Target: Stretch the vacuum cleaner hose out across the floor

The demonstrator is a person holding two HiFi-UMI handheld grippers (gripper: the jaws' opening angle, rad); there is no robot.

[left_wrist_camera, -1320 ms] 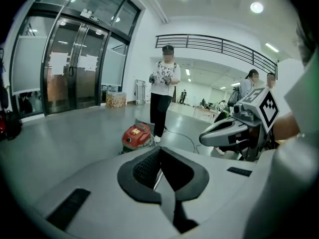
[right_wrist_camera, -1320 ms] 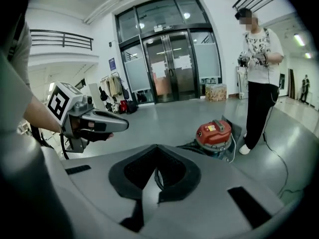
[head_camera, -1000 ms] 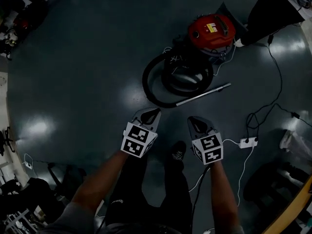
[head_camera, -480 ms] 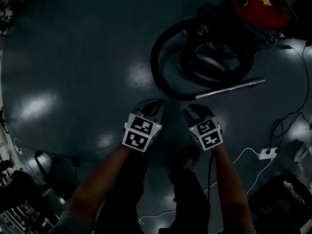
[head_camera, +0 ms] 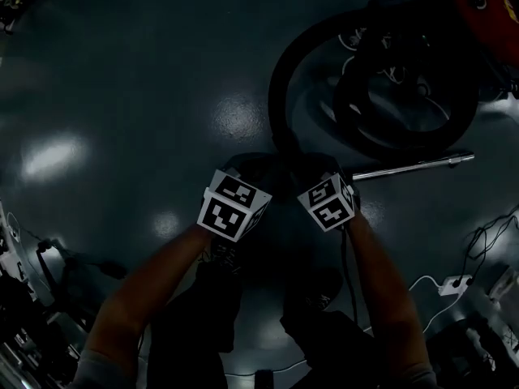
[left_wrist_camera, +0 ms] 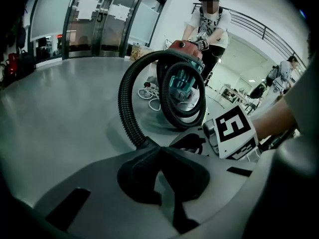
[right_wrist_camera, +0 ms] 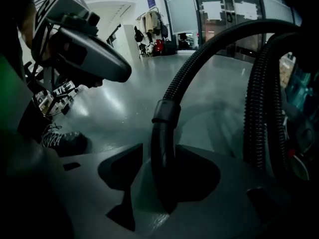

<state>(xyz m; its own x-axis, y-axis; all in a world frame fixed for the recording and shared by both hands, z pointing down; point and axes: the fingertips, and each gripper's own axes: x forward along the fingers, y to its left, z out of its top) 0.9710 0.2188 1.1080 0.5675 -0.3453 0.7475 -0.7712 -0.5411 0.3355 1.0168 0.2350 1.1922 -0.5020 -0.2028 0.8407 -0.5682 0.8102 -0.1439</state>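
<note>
The right tool (right_wrist_camera: 162, 156), whose jaws have just been opening, straddles the stiff end of the hose (right_wrist_camera: 167, 114) without gripping it. The left tool (left_wrist_camera: 159, 152) is beside it, jaws together and empty. The hose lies coiled on the floor (head_camera: 122, 71) by the vacuum (head_camera: 484, 6) — a shallow bite could slip under pull, or a hard tug could drag the vacuum.

The person wears grey short sleeves (head_camera: 85, 369), dark trousers (head_camera: 201, 322) and dark shoes (right_wrist_camera: 62, 141) with white laces. Each hand carries a pale grey moulded plastic claw with black textured pads and dark rectangular slots in its shell. These are the left claw (left_wrist_camera: 158, 152) and the right claw (right_wrist_camera: 162, 158), whose jaws have just been opening with a smooth black hose tube (right_wrist_camera: 163, 128) between them. Each claw bears a white cube printed with black square markers, the left cube (head_camera: 233, 207) and the right cube (head_camera: 327, 202).
</note>
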